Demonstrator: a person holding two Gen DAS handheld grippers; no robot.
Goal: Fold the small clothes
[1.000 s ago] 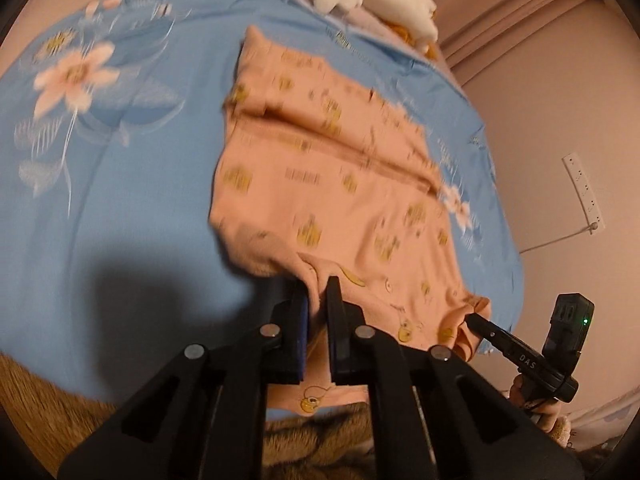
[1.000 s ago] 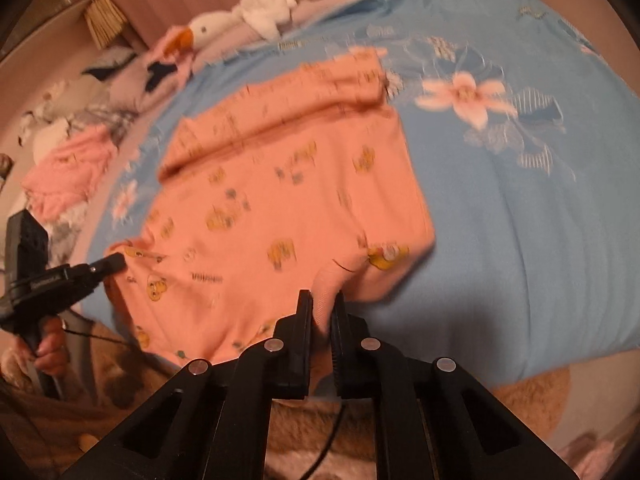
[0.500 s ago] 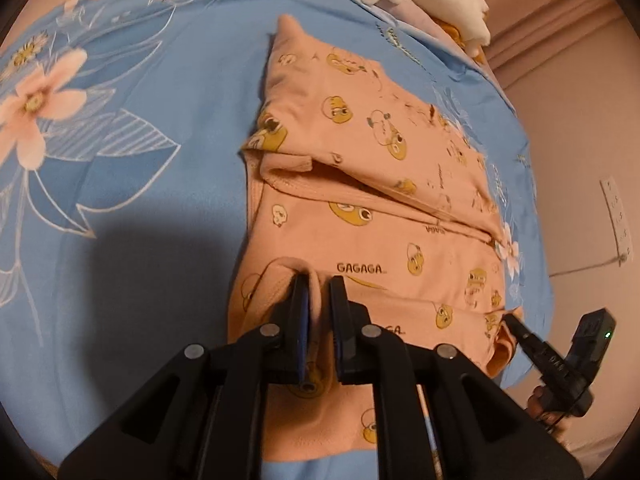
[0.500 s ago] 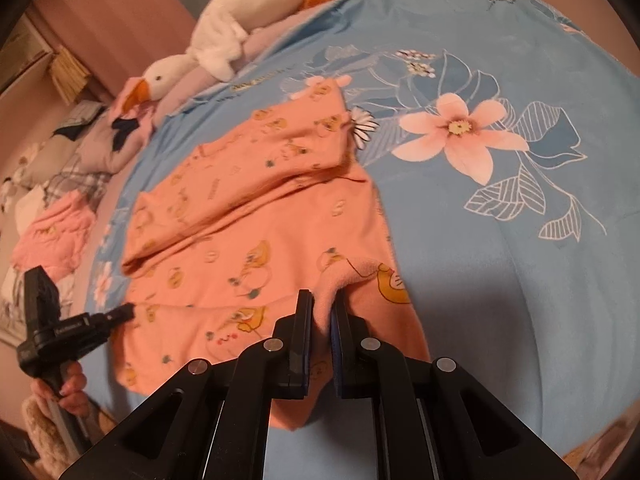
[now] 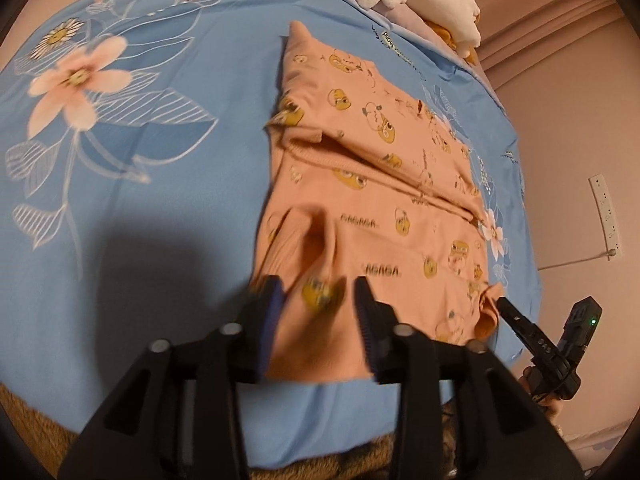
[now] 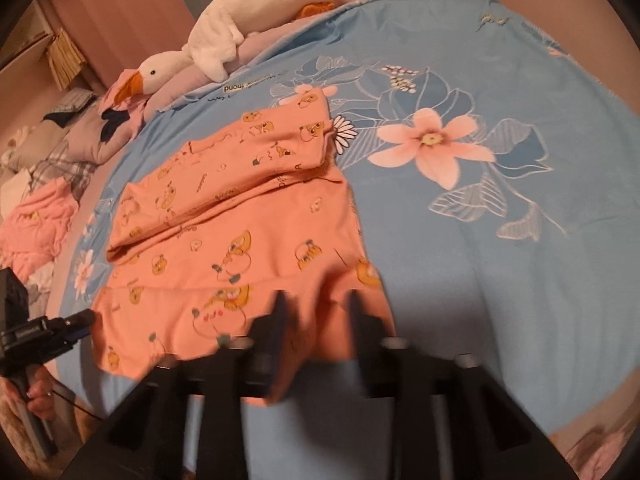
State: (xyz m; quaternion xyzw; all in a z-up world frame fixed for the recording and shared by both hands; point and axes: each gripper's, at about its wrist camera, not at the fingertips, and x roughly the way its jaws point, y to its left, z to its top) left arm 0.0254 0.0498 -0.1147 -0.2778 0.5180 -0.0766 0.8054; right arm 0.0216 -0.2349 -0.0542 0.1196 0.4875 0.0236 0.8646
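An orange child's garment (image 5: 372,216) printed with yellow cartoon figures lies on the blue floral bedsheet (image 5: 120,208), its far and near edges folded inward. It also shows in the right wrist view (image 6: 240,248). My left gripper (image 5: 318,296) is open just above the garment's near left corner, holding nothing. My right gripper (image 6: 316,308) is open above the near right corner, also empty. Each gripper shows at the edge of the other's view, the right one (image 5: 520,324) and the left one (image 6: 68,324).
A white plush goose (image 6: 240,32) lies along the far edge of the bed. Pillows and a pile of pink clothes (image 6: 32,224) sit to the left. A wall socket with a cable (image 5: 606,216) is on the right wall. A brown fuzzy blanket (image 5: 24,420) borders the near edge.
Both grippers carried the garment's near edge forward, laid it over the middle, then opened and let go. Both have pulled back slightly.
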